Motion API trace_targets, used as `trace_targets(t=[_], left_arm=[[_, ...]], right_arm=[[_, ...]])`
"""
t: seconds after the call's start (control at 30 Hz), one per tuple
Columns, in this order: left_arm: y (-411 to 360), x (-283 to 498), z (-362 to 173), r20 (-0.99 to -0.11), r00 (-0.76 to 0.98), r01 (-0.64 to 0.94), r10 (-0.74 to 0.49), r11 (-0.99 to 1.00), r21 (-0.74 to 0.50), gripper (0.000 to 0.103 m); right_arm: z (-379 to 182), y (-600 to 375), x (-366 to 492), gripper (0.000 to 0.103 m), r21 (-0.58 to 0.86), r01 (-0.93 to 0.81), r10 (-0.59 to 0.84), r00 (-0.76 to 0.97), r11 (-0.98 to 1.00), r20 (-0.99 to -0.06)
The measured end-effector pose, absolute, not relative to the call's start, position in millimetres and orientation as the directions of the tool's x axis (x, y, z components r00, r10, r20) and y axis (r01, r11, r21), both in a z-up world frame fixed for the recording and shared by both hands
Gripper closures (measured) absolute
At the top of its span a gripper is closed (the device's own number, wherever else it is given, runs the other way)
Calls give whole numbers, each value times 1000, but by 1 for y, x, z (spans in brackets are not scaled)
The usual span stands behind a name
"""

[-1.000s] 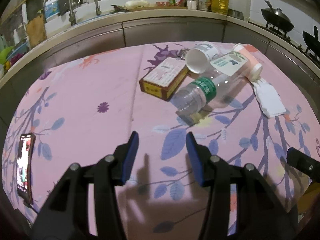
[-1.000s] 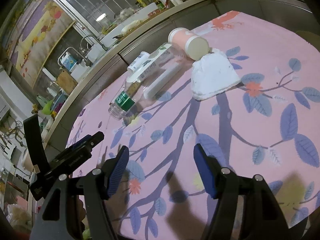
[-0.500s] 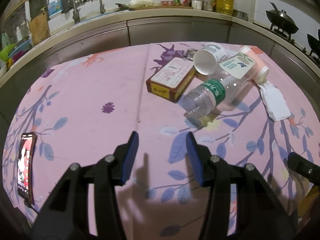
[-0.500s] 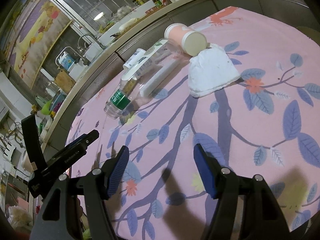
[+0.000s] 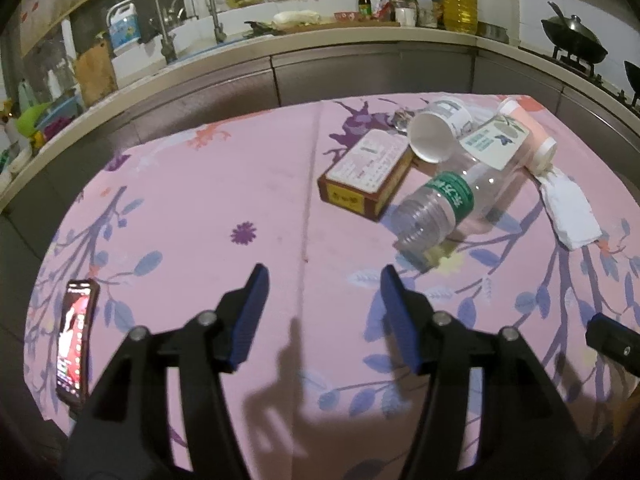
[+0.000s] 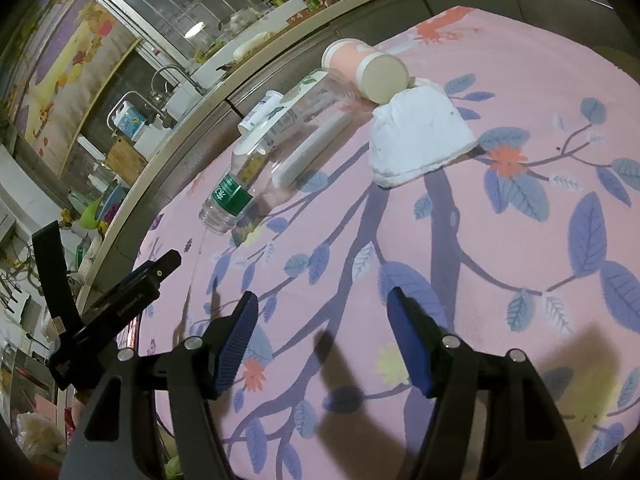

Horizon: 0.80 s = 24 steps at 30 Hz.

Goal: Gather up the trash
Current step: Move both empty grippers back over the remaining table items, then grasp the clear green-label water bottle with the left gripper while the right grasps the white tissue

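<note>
A heap of trash lies on the pink flowered tablecloth [image 5: 200, 200]: a clear plastic bottle with a green label [image 5: 440, 204] [image 6: 236, 192], a red and white carton [image 5: 366, 170], a white paper cup [image 5: 434, 132], a pink cylinder with a white lid [image 5: 528, 136] [image 6: 368, 66] and a crumpled white tissue [image 5: 570, 208] [image 6: 416, 140]. My left gripper [image 5: 322, 308] is open and empty, short of the bottle. My right gripper [image 6: 322, 328] is open and empty, short of the tissue.
A phone [image 5: 74, 336] lies at the table's near left edge. A steel kitchen counter [image 5: 360, 68] with a sink, bottles and a wok runs behind the table. The left gripper's body [image 6: 116, 308] shows at left in the right wrist view.
Both views have shifted slightly: the trash heap sits a little further right in the left wrist view and a little closer in the right wrist view. Both grippers stay open.
</note>
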<state>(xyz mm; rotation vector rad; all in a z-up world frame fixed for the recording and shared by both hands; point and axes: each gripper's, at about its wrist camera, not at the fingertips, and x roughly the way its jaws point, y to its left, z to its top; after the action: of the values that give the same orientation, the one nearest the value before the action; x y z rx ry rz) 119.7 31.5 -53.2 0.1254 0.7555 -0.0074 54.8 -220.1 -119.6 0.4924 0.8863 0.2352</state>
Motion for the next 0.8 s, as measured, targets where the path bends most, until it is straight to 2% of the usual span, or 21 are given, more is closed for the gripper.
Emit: trace_targets(t=[0.37, 0.5, 0.8], left_arm=[[33, 124, -53, -682, 729, 40, 58, 991, 127, 47], [29, 122, -45, -654, 756, 85, 1, 991, 100, 47], [-6, 139, -13, -571, 789, 315, -226, 947, 60, 22]], right_arm=[[-123, -221, 56, 38, 509, 5, 399, 614, 861, -681], [-123, -225, 57, 38, 508, 10, 394, 618, 861, -680], [-117, -254, 59, 38, 512, 55, 359, 648, 858, -672]])
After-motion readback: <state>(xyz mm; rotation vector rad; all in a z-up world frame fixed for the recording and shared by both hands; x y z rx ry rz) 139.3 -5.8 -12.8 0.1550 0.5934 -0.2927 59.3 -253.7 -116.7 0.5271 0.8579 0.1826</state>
